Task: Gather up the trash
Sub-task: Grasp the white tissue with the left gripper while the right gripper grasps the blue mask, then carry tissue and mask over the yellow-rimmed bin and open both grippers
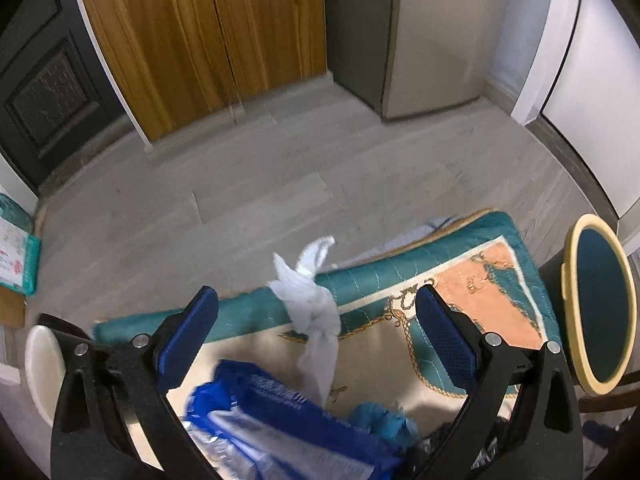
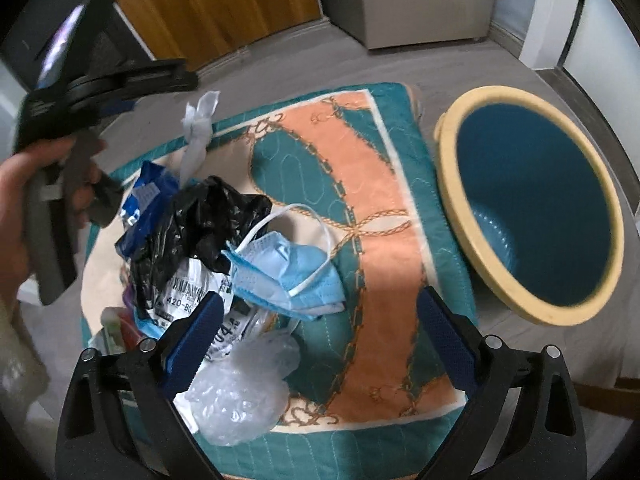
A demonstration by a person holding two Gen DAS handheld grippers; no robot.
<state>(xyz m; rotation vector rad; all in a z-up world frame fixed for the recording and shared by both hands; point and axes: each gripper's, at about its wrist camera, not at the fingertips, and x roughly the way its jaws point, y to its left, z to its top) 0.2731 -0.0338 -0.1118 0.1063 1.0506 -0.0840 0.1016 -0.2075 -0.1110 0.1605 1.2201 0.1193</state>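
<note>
Trash pile crowds left; bin mouth unobstructed.

Open right tongs hover over face mask, beside the bin

Both tongs, left tongs and right tongs, share one build: matte black angular arms, round silver screws at the joints, blue textured pads inside; the left's handle is grey and black, hand bare.

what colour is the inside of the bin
Dark teal-blue inside the bin, cream rim; clearest in the right wrist view.
</note>
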